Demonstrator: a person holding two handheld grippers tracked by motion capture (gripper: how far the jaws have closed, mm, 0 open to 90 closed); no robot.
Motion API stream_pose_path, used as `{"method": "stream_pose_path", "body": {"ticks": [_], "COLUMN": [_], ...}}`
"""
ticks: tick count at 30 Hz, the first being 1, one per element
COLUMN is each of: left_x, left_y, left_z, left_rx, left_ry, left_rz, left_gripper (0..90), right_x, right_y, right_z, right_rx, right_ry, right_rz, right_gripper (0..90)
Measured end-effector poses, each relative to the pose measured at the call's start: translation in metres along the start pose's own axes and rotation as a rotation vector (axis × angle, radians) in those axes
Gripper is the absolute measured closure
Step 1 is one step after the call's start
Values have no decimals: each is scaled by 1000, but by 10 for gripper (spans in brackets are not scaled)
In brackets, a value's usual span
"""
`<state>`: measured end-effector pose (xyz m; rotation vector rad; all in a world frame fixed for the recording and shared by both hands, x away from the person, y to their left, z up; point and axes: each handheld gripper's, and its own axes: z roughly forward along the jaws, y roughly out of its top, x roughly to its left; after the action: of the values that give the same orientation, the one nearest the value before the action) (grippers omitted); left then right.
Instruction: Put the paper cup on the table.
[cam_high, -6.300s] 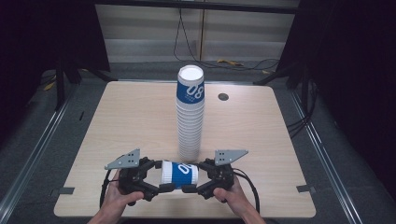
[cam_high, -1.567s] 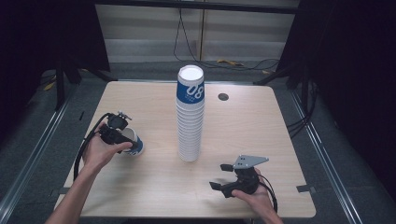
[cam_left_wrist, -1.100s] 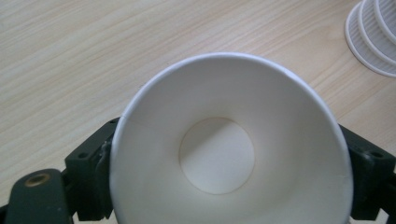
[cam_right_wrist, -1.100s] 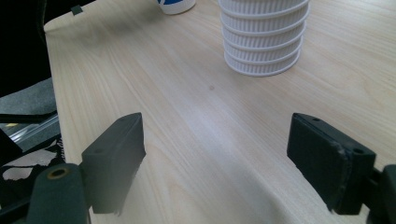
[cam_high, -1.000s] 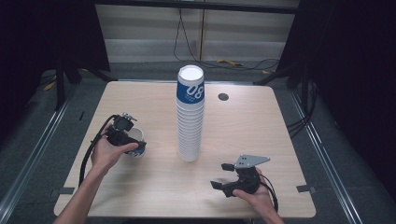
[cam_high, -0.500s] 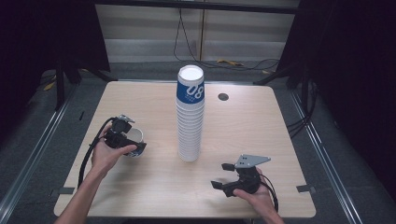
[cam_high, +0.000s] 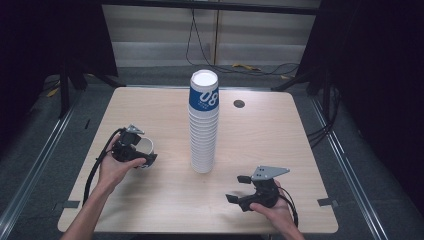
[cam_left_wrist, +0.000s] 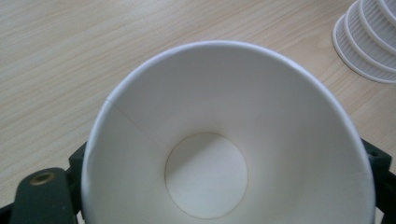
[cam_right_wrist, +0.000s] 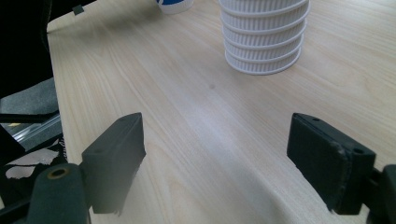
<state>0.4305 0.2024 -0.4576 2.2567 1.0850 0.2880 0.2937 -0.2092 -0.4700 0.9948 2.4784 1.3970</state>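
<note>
My left gripper (cam_high: 140, 153) is shut on a white paper cup (cam_high: 145, 148) at the table's left side, with the cup's mouth up. In the left gripper view the cup's (cam_left_wrist: 219, 140) white inside faces the camera, with a black jaw at each side of it. A tall stack of upturned cups (cam_high: 203, 125), the top one blue, stands mid-table; its ribbed base (cam_right_wrist: 264, 42) appears ahead of my right gripper. My right gripper (cam_high: 237, 189) rests open near the front right edge, bare wood between its fingers (cam_right_wrist: 116, 154).
The wooden table (cam_high: 280, 140) has a small dark round hole (cam_high: 239, 104) behind the stack. Black cables trail from both grippers. Dark floor with metal rails runs along both table sides, and cables lie behind the far edge.
Earlier both grippers held the cup at the front centre. The right one has let go and moved right; the left carried the cup to the left. Over the last second little moved.
</note>
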Motion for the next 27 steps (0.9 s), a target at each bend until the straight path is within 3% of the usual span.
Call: {"method": "stream_pose_path", "body": {"ticks": [3,9,16,20,22,27], "left_x": [1,2,3,3,3,1], "left_y": [-2,-7,-15,-21,-24,-31], "left_z": [3,3,5,9,10,8], "left_rx": [11,-13,-30,-13,1,-24], "left_ry": [1,-14,-13,36,31,43], "left_rz": [1,-6,-38,-43,-44,-30], "left_gripper": [158,153,148,158,160,162], "right_x": [0,0,0,0,0,0], "right_y": [0,0,0,-1,-1,-1], "right_z": [0,0,-1,0,0,1], "right_rx": [-2,0,0,2,2,5], "right_ry": [-1,-1,-2,-1,1,1], "right_rz": [2,0,2,2,1,3], "right_gripper": [194,194,192,191,191,191]}}
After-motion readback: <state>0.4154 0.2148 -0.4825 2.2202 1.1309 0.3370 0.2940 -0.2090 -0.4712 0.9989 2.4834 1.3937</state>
